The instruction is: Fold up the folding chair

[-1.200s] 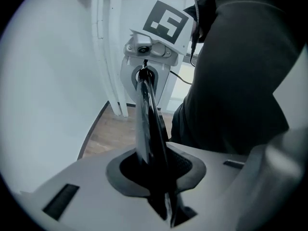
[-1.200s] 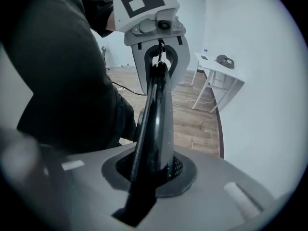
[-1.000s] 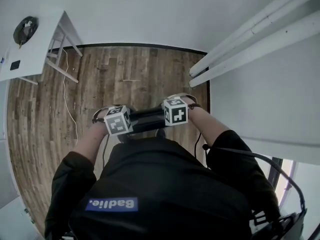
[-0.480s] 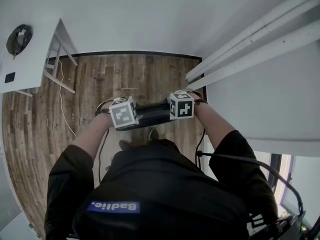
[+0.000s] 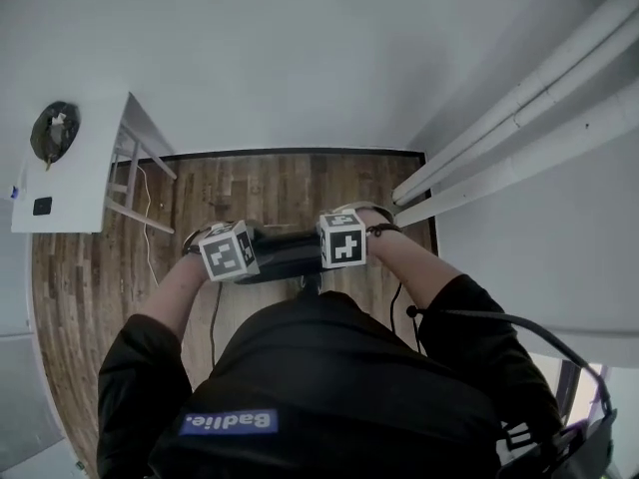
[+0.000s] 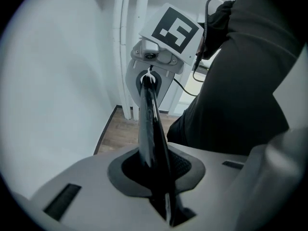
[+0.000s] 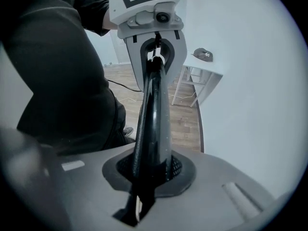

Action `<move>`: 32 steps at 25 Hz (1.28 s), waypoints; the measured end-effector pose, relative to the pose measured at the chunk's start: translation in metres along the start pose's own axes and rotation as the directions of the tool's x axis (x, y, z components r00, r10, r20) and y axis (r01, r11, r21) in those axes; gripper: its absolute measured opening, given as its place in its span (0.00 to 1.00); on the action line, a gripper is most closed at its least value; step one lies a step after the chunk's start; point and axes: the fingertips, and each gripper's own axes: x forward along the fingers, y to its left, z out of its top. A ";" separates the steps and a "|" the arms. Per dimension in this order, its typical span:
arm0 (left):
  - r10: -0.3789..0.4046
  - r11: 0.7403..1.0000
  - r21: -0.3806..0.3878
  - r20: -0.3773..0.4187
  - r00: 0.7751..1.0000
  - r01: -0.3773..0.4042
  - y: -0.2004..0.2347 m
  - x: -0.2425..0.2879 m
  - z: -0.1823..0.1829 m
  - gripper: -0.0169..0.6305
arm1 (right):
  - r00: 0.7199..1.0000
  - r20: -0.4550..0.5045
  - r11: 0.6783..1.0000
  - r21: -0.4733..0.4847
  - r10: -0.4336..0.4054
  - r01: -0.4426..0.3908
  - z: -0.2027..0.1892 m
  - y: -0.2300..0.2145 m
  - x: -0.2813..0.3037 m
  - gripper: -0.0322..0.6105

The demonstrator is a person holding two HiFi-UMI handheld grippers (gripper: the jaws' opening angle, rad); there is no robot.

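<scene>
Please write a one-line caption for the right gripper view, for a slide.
Right gripper shut on the edge of the black folding chair, left gripper clamping its far end, above a wooden floor.

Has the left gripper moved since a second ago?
Yes. The left gripper, shut on the black chair, has gone forward: in the head view it is nearer the far baseboard and the white table.
</scene>
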 end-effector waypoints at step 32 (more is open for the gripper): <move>-0.058 0.997 0.054 0.023 0.998 0.056 0.389 -0.068 -0.046 0.13 | 0.997 -0.066 0.984 0.174 -0.038 0.049 0.025 -0.391 -0.013 0.11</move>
